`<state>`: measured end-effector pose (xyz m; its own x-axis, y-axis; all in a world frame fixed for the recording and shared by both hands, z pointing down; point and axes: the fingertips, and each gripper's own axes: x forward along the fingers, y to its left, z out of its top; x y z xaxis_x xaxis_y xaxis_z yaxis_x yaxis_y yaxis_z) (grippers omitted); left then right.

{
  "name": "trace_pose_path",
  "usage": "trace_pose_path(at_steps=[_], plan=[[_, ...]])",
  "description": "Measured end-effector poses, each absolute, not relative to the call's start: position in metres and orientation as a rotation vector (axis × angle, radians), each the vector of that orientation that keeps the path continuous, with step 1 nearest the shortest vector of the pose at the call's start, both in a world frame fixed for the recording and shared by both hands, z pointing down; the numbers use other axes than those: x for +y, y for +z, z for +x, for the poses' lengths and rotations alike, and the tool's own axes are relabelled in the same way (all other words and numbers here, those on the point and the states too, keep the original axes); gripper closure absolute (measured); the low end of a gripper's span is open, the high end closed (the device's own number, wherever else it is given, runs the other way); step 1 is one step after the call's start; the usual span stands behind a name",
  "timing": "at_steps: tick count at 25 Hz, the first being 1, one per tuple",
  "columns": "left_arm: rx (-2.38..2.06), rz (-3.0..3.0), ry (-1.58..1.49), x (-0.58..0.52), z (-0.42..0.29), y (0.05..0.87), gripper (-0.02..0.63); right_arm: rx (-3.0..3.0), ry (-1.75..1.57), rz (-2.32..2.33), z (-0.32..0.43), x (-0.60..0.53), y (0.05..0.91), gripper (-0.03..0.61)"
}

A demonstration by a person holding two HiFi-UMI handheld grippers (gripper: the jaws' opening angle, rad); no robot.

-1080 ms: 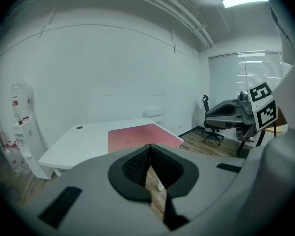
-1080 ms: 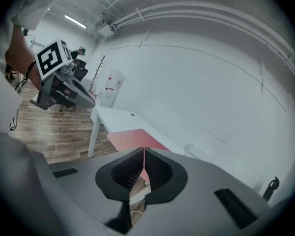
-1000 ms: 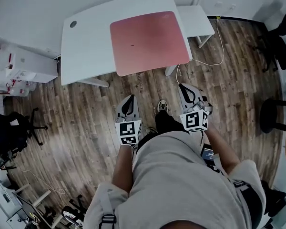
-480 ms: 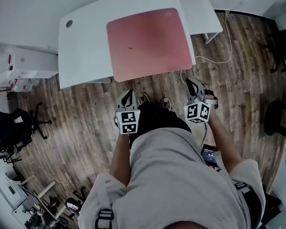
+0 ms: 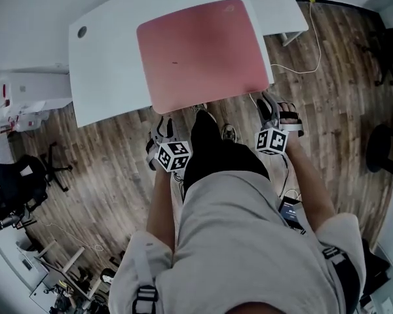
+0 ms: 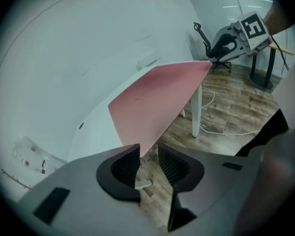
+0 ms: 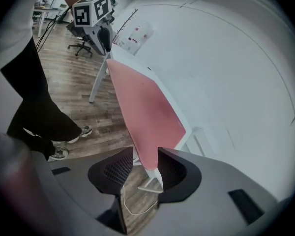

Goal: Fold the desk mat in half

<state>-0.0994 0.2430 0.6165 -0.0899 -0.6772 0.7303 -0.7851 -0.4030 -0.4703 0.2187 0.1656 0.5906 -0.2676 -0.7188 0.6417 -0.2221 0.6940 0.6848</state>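
A pink desk mat [image 5: 200,54] lies flat on the white desk [image 5: 105,64], reaching its near edge. My left gripper [image 5: 161,128] hovers just short of the mat's near left corner, and my right gripper [image 5: 268,104] just short of the near right corner. Both have just been opening their jaws and stand open, with nothing pressed between the pads. In the left gripper view the mat [image 6: 157,100] runs away beyond my left gripper [image 6: 148,157]. In the right gripper view the mat's corner [image 7: 147,112] shows past the gap of my right gripper [image 7: 145,160].
The person's legs and shoes [image 5: 213,142] stand between the grippers at the desk's front. A smaller white table [image 5: 285,12] adjoins the desk on the right, with a cable [image 5: 308,51] on the wooden floor. Office chairs [image 5: 19,188] and white boxes [image 5: 19,97] stand at left.
Both grippers have moved forward from in front of the body to the mat's near corners, and their jaws have gone from shut to open. The person stepped closer to the desk.
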Motion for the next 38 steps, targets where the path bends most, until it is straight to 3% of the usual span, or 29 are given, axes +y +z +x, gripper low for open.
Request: trace_pose_path(at_steps=[8,18,20,25,30,38], plan=[[-1.677,2.034,1.813,0.230,-0.109,0.632,0.456,-1.673,-0.658,0.705,0.231,0.147,0.626,0.388],[-1.648,2.127,1.954,0.217,-0.113,0.642,0.456,-1.615,-0.696,0.734,0.222,0.129,0.627,0.390],[-1.637,2.130,1.953,0.216,-0.112,0.643,0.476,-1.624,-0.681,0.722,0.222,0.130,0.628,0.400],[-1.621,2.139,1.937,0.214,-0.109,0.644,0.517,-1.657,-0.685,0.751,0.221,0.134,0.621,0.504],[-1.698,2.153,1.859,0.216,-0.107,0.630,0.571,-1.700,-0.667,0.798,0.219,0.130,0.608,0.518],[-1.750,2.101,1.714,0.203,-0.112,0.608,0.583,-1.782,-0.558,0.858,0.213,0.114,0.591,0.526]])
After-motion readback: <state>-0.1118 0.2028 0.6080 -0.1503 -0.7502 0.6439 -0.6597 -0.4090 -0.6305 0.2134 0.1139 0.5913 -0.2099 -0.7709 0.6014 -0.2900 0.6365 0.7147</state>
